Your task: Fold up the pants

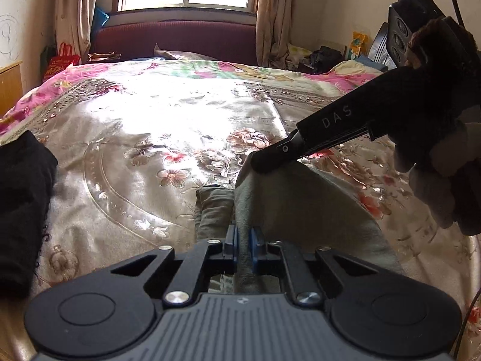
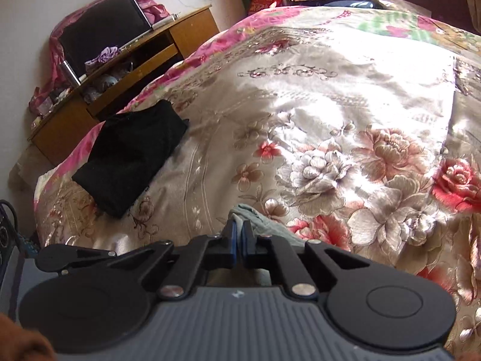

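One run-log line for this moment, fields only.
left gripper: shut on pants | right gripper: shut on pants | surface: bed | fold: not done

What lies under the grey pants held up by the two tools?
Under the grey pants, the floral bedspread shows around their edges. Both the left tool and right tool pinch the cloth. The bedspread directly beneath is covered, so anything there stays unseen.

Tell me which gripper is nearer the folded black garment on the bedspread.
Left. The left gripper, shut on the grey-green pants, has the folded black garment just off to its side; the right gripper grips the pants farther away.
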{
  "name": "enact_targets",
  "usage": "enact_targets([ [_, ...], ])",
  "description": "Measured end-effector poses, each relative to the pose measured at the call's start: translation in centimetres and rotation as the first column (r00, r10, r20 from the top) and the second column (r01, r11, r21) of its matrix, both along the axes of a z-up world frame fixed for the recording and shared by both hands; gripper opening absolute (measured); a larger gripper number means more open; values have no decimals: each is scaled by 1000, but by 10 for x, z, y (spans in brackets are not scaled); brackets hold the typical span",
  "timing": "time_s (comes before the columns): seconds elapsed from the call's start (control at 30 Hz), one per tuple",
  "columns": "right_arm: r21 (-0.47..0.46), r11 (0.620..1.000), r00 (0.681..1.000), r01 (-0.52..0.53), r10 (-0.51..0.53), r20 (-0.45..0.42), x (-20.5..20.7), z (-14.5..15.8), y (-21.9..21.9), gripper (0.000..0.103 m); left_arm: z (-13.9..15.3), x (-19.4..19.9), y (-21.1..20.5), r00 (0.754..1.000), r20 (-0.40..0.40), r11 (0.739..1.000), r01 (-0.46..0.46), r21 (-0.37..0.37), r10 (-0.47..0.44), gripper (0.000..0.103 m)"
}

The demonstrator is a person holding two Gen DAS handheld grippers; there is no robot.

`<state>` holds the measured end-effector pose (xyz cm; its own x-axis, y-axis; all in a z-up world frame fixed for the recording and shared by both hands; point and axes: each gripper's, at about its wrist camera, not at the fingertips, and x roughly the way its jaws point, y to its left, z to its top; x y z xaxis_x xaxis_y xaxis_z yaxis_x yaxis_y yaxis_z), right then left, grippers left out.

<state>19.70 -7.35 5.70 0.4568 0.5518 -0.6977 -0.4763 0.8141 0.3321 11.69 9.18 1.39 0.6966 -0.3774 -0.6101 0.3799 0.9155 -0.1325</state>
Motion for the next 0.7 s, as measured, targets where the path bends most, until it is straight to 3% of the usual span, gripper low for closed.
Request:
enact_targets([
  [0.13, -104, 993, 999, 47, -45, 17, 14, -21, 14, 11, -23, 14, -2, 996, -83, 999, -21, 37, 24, 34],
  [0.27, -146, 987, 998, 61, -57, 25, 9, -41, 18, 11, -27, 2, 2, 995, -89, 998, -38, 51, 43, 44],
  [0.4, -175, 982, 996, 68, -59, 60, -3, -34, 15, 19, -18, -4, 6, 995, -78, 996, -62, 68, 68, 47],
  [0.7, -201, 975, 991, 90, -67, 119, -26, -18, 7, 25, -6, -4, -6, 995, -48, 986, -82, 147, 90, 47],
])
